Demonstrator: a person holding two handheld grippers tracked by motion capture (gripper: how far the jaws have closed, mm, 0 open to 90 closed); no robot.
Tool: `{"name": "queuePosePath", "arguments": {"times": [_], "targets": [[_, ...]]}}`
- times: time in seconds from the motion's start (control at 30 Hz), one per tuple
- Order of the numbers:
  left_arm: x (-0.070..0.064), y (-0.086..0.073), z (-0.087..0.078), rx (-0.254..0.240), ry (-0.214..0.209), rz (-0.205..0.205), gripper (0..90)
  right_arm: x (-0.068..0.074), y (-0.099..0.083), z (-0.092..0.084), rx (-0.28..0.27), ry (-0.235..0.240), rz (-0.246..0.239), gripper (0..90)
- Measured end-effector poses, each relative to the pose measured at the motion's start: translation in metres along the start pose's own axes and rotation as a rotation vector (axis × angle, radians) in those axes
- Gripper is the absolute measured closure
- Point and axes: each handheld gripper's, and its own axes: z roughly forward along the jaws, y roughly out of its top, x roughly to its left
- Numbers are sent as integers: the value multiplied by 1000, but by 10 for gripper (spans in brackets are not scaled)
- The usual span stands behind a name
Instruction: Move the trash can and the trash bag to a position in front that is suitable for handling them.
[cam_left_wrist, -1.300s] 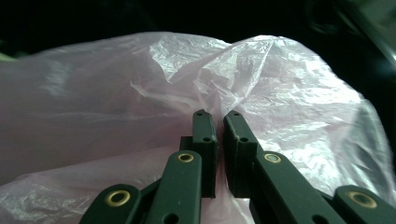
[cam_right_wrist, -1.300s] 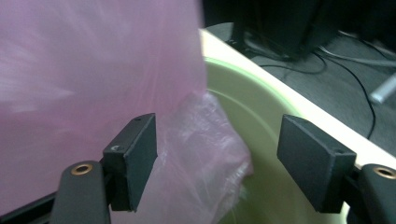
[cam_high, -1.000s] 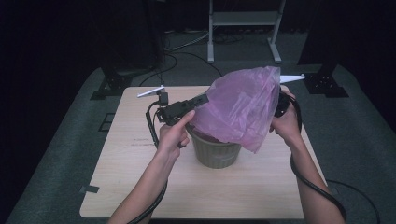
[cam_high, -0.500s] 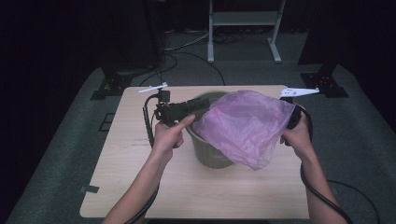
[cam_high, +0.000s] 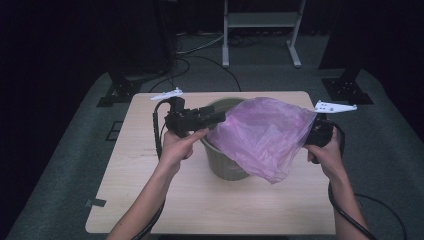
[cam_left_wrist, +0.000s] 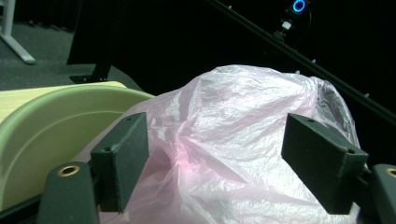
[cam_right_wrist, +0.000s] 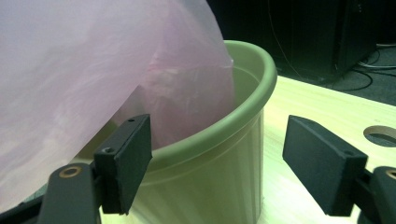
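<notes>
A pale green plastic bin (cam_high: 227, 162) stands at the middle of the wooden table (cam_high: 150, 200). A thin pink plastic bag (cam_high: 265, 135) lies over its mouth and hangs down the right side. My left gripper (cam_high: 220, 118) is at the bin's left rim, pointing right. In the left gripper view it (cam_left_wrist: 219, 140) is open; its jaws have just been opening, and the bag (cam_left_wrist: 233, 140) lies loose between them, pressed by neither pad. My right gripper (cam_high: 306, 136) is at the bag's right edge. Its jaws (cam_right_wrist: 219, 140) have just been opening too, and stand wide around the bin's rim (cam_right_wrist: 233, 116).
A round hole (cam_right_wrist: 380, 135) is cut in the tabletop beyond the bin. A white metal frame (cam_high: 260, 30) and black stand feet (cam_high: 120, 92) are on the carpet behind the table. Bare table lies in front of the bin.
The bag has come down from a raised bundle and spread over the bin toward the right. My right hand moved right and lower. My left jaws opened off the bag.
</notes>
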Motion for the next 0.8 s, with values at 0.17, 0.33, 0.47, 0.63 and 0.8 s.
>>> {"name": "queuePosePath", "arguments": {"times": [0.17,0.33,0.47,0.63,0.8], "targets": [[-4,-1,-6,4,-8,40,188,8,-2,-8,2,50,-36,220],[-13,1,-3,29,-32,92,188,20,1,-8,10,98,-79,216],[-20,1,0,52,-48,124,188,28,6,-4,16,119,-108,216],[-29,1,0,77,-73,164,188,42,18,7,21,145,-158,264],[-30,1,-2,83,-79,166,188,52,27,19,17,168,-190,338]]}}
